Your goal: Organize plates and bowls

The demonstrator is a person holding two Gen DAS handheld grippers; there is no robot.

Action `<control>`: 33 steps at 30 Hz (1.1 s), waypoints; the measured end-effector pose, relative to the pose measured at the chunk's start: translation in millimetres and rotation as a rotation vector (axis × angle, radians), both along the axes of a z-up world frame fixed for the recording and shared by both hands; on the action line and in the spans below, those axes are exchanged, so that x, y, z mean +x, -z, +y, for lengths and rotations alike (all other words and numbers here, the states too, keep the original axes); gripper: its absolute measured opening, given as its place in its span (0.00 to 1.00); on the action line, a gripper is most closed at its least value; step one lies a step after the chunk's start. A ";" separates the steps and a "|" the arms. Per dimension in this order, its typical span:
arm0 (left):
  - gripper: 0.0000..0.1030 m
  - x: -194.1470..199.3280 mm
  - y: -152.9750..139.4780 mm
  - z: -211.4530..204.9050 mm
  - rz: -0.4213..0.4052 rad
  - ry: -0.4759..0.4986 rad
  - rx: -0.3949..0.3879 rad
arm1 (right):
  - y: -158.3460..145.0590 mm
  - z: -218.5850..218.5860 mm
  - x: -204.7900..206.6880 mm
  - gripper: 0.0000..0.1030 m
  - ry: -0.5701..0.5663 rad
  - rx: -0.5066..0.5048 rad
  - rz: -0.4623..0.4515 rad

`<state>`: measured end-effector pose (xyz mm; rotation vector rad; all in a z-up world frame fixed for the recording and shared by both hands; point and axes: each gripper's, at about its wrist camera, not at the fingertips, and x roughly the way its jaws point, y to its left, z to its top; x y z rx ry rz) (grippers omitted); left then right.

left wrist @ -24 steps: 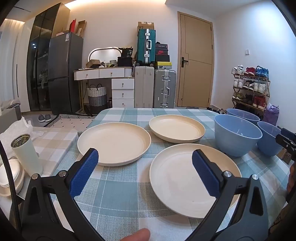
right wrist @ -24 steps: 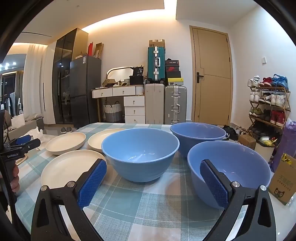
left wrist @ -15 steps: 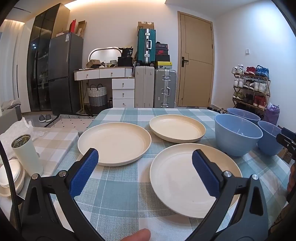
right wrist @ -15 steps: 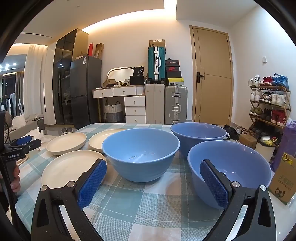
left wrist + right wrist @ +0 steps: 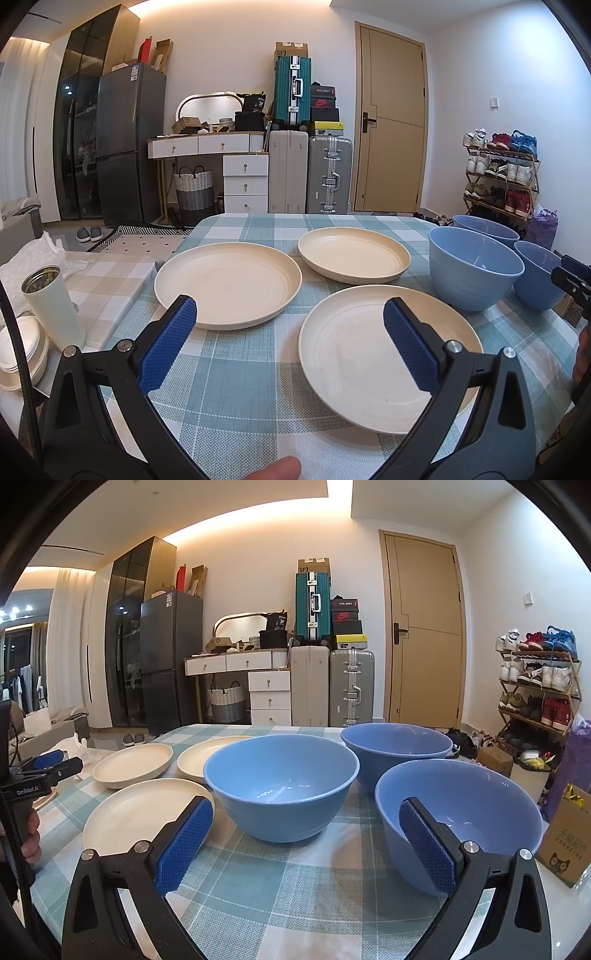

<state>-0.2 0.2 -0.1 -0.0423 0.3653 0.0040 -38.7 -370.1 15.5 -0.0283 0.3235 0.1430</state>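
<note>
While both tools gape wide and empty, only the left view shows a tumbler.

Checked table: plates, bowls

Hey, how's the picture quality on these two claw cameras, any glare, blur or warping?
Left wrist view: sharp, evenly lit, door frame bowed by fisheye, dark corner vignette. Right wrist view: equally sharp, small light glints inside the middle blue bowl, bright ceiling light strip, stronger edge warping.
</note>
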 end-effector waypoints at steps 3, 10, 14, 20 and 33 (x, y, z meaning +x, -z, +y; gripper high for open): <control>0.98 0.0 0.0 0.0 0.000 0.000 0.000 | 0.0 -0.2 0.1 1.00 0.000 0.001 0.001; 0.98 -0.1 0.0 0.0 0.001 0.001 -0.001 | 0.0 -0.2 0.2 1.00 0.000 0.002 0.002; 0.98 0.1 0.0 0.1 0.002 0.000 -0.001 | 0.0 -0.2 0.2 1.00 -0.001 -0.001 0.001; 0.98 0.0 0.0 0.0 0.002 0.001 -0.002 | 0.0 0.3 0.1 1.00 -0.001 0.000 0.001; 0.98 0.1 0.1 -0.2 0.005 0.002 -0.002 | 3.6 4.3 -1.8 1.00 0.000 -0.001 0.002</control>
